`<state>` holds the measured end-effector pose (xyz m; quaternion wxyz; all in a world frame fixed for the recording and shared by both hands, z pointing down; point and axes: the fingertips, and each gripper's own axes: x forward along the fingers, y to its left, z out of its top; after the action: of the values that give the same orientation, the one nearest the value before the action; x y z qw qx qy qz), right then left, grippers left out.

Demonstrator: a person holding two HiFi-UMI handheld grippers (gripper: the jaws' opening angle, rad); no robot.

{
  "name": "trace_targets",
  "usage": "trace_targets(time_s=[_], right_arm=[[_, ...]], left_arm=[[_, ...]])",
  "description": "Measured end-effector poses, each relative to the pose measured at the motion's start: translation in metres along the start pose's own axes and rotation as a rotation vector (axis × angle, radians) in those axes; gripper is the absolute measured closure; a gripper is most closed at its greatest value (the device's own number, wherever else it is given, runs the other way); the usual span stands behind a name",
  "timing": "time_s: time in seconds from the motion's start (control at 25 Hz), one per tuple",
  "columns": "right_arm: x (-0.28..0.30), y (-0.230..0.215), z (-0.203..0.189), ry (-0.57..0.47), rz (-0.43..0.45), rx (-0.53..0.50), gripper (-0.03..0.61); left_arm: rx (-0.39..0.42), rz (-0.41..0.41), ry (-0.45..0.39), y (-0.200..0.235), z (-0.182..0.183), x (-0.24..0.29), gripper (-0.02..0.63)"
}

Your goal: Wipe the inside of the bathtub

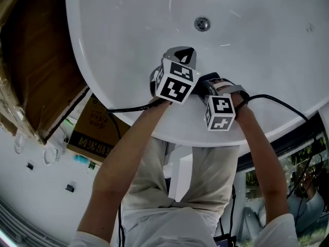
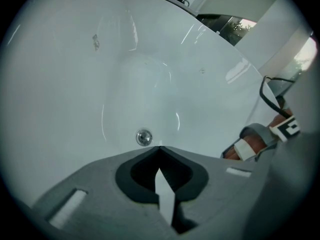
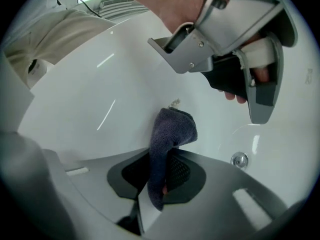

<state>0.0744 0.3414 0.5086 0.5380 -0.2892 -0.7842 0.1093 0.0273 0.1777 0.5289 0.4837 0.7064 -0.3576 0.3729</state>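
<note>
Head view: both grippers sit inside the tub [image 1: 118, 30] at its near wall, left gripper [image 1: 181, 54] just beside right gripper [image 1: 208, 84], drain [image 1: 202, 23] beyond them. Left gripper view: jaws shut tip to tip, nothing between, drain just past the tips. Right gripper view: jaws clamped on dark cloth [image 3: 170, 134], its folded end sticking out toward the tub wall, left gripper above.

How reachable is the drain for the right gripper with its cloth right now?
Probably yes. The right gripper, shut on the dark cloth, is inside the bathtub, and the white surface between cloth and drain looks bare. The left gripper hangs close by and may need to shift aside.
</note>
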Motion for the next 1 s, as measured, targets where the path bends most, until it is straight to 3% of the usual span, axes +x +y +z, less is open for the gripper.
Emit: trace_targets(time_s=[1.0], right_arm=[[-0.055, 0.069, 0.044, -0.077, 0.046, -0.108, 0.525]], left_arm=[[-0.002, -0.005, 0.009, -0.008, -0.014, -0.008, 0.615]])
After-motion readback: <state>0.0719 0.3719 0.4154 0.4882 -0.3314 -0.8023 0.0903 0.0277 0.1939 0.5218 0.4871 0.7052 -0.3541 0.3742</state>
